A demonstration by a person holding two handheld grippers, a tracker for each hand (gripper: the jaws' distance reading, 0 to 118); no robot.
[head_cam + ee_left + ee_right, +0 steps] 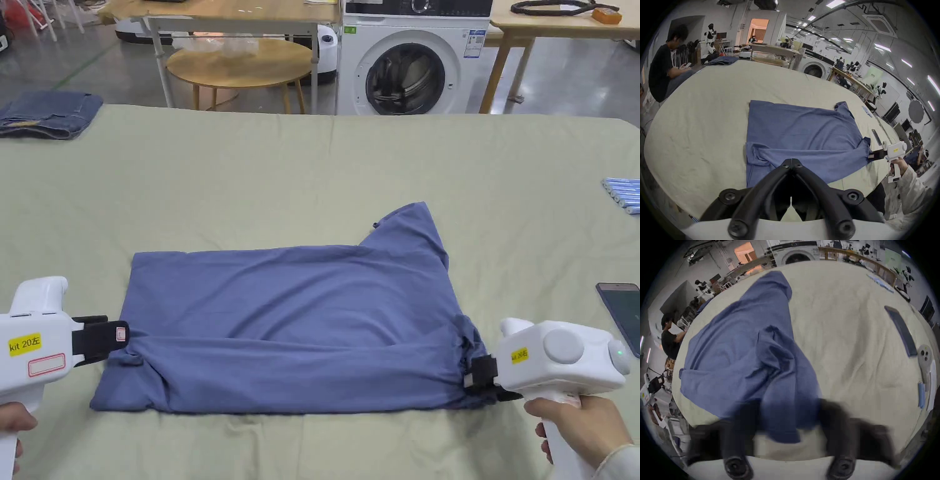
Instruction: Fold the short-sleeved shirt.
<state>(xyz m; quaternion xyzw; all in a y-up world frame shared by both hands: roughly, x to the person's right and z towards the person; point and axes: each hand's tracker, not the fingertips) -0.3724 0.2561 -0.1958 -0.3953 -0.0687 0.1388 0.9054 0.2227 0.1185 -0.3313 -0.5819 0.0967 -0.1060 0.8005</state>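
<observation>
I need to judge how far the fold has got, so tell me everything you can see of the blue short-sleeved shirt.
The blue short-sleeved shirt is soft, matte, knit-looking cloth, lying crosswise on the pale green table cover. Its near long edge is folded over the body as a band, with shallow wrinkles. One sleeve sticks out at the far right. The left gripper is shut at its left end; the right gripper meets the bunched right end, its grip blurred.

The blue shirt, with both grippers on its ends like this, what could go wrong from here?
The left gripper has its jaws together on the blue shirt, but only at a thin bunched edge, so the cloth might slip free. The right gripper is blurred in its own view; a fast pull could skew the fold. The phone lies close by that hand and might get knocked.
</observation>
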